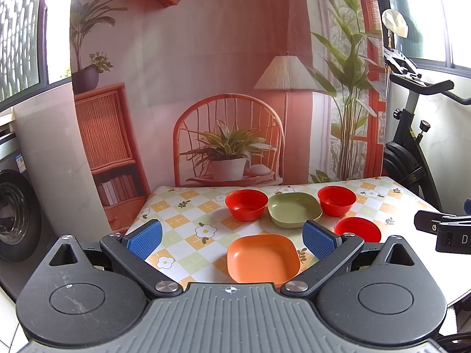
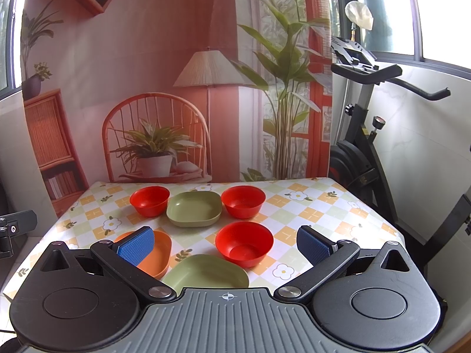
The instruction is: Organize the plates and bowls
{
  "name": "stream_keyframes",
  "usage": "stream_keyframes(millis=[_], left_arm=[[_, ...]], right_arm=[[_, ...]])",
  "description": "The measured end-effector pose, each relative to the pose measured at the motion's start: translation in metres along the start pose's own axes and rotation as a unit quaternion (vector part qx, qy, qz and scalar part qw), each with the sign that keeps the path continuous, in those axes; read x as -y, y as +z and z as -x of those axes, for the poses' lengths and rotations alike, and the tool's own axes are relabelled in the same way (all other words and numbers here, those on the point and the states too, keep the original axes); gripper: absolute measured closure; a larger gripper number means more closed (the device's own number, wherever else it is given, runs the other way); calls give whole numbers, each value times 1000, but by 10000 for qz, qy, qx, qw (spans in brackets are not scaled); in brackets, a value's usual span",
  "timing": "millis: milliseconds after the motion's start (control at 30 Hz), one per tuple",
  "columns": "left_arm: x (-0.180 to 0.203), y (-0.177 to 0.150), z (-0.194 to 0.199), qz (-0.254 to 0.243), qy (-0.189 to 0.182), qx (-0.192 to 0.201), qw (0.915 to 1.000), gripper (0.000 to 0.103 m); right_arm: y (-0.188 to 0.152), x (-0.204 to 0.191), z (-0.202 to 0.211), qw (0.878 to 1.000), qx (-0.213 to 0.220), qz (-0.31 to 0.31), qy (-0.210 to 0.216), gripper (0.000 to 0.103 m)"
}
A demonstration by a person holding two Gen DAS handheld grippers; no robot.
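Left gripper point(image 1: 232, 239): blue-padded fingers spread wide, grasping nothing; hovers over the near table edge
Right gripper point(image 2: 225, 242): fingers likewise released, empty
Near row: square green plastic plate point(image 2: 206, 273) nearest; square orange plastic plate point(image 1: 263, 257) to its left; round red plastic bowl point(image 2: 244, 242) just behind
Far row: red bowl point(image 2: 150, 200), second green plate point(image 2: 194, 208), red bowl point(image 2: 243, 201), close side by side
Surface: checked flower-print tablecloth point(image 2: 309, 206)
Behind: printed room backdrop point(image 2: 147, 73); black exercise bike point(image 2: 368, 153) at right
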State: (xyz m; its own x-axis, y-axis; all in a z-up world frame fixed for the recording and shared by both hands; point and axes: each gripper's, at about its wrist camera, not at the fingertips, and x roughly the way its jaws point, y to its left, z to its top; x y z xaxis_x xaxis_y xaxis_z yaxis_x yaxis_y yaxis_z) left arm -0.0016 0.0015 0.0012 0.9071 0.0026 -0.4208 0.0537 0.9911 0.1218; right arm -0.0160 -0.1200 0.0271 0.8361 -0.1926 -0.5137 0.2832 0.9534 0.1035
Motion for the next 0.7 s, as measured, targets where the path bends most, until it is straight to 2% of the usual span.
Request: stream_keyframes(millis=[700], left_arm=[[2, -2, -3, 10, -5, -17, 10000, 1]], right_arm=[[-1, 0, -1, 10000, -8, -2, 0, 0]])
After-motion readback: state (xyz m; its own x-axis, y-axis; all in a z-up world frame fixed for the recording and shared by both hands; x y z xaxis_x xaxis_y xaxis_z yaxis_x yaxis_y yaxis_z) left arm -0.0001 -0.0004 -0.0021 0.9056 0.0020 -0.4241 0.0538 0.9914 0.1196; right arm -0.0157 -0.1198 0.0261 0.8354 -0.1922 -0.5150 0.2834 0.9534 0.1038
